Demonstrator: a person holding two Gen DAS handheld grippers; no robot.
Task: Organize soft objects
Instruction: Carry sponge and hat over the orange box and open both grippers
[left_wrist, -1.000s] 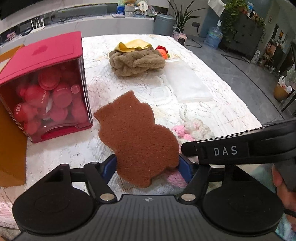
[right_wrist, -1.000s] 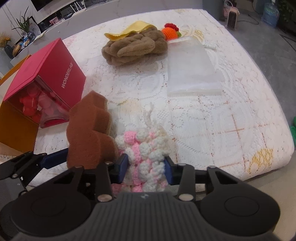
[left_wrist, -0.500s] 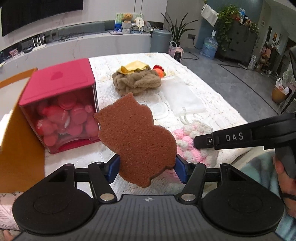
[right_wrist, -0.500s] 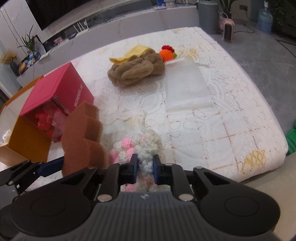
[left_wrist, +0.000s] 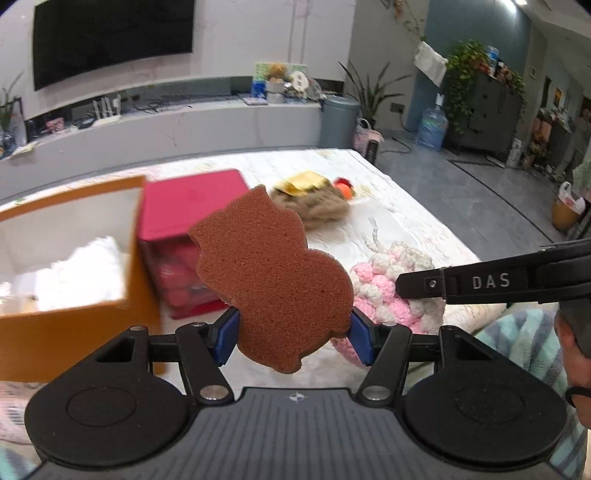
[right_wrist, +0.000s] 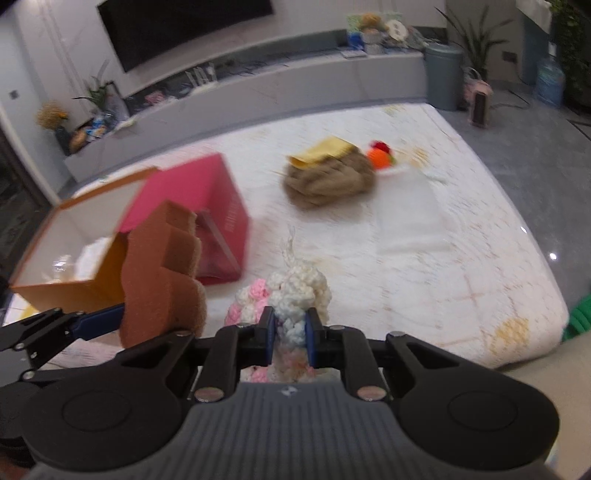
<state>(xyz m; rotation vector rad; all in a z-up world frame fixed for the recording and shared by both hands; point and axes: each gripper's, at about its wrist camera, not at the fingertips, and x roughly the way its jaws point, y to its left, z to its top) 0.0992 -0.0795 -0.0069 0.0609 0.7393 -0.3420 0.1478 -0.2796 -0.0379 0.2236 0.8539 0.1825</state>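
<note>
The brown sponge (left_wrist: 273, 273) sits clamped in the left hand-held gripper (left_wrist: 291, 332), lifted above the desk (right_wrist: 424, 258). Beside it, the right hand-held gripper (right_wrist: 290, 338) pinches the pink-and-white yarn bundle (right_wrist: 295, 291), near the orange box (left_wrist: 74, 295).

White lace-patterned bed cover (right_wrist: 424, 280) carries everything. On it, right wrist view: fuzzy brown bundle (right_wrist: 328, 181) at 12 o'clock, yellow cloth (right_wrist: 325, 149) lying on its top, orange-and-red knit toy (right_wrist: 380, 155) touching the bundle at its 2 o'clock. Clear plastic bag (right_wrist: 410, 218) flat at the bundle's 4 o'clock. Red-lidded box (right_wrist: 207, 214) of red pieces at 10 o'clock, orange open box (right_wrist: 74, 258) with white contents just beside it, further toward 9. Blur hides whether the two boxes touch.
</note>
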